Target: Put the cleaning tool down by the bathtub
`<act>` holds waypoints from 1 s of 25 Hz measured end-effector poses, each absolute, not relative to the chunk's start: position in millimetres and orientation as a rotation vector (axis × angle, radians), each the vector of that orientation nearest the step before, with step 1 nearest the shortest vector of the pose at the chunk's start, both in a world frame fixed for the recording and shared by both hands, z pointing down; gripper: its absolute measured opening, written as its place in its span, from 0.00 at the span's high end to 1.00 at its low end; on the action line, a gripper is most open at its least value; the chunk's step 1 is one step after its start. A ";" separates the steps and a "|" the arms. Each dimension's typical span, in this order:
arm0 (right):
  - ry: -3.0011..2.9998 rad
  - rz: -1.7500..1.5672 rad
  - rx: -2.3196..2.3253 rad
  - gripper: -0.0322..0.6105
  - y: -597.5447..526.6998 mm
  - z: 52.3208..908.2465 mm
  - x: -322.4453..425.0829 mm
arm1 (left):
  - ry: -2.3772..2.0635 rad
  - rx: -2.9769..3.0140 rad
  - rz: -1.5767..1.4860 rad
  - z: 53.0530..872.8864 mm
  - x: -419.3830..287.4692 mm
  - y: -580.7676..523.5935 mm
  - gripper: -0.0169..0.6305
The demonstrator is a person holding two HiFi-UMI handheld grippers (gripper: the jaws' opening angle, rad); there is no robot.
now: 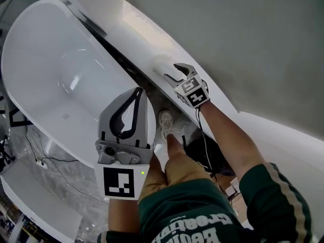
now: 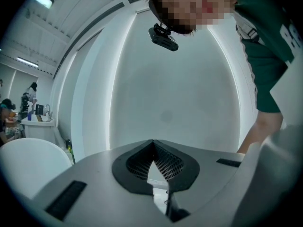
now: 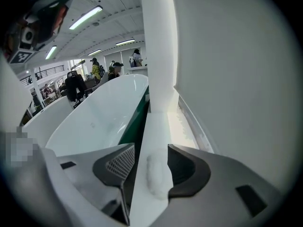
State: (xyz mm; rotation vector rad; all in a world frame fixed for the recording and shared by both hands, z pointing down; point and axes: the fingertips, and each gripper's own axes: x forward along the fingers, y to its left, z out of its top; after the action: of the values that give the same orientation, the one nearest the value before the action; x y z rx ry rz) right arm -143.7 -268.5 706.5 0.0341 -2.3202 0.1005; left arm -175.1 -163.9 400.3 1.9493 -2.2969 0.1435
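On white ledge (image 3: 156,122) by bathtub (image 1: 55,80), cleaning tool (image 3: 158,173) lying betw. right gripper (image 3: 151,146) jaws, which are standing wide, not clamping. Tool looking fluffy, soft, light, prob. squashing easily; taking hold mid-body. Left gripper (image 2: 153,142) hovering w/ jaws closed, empty.

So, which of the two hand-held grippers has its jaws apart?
The right hand-held gripper, at the white ledge beside the bathtub; the left hand-held gripper is shut.
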 end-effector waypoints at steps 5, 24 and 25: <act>-2.363 0.101 0.070 0.61 -262.5 657.1 -134.6 | -2.276 1.976 0.173 380.6 -168.0 -157.2 0.97; -2.656 0.042 0.164 0.61 -198.0 451.9 -115.2 | -2.262 2.022 0.221 316.6 -151.1 -122.6 0.97; -2.688 0.035 0.168 0.61 -192.2 436.4 -114.1 | -2.268 2.026 0.213 310.3 -150.7 -120.6 0.97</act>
State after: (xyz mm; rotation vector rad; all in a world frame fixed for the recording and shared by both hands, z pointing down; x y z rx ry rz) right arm -114.1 -192.2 436.4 0.1675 -2.6882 0.0345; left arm -150.7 -120.6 310.3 2.0263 -2.2679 0.2128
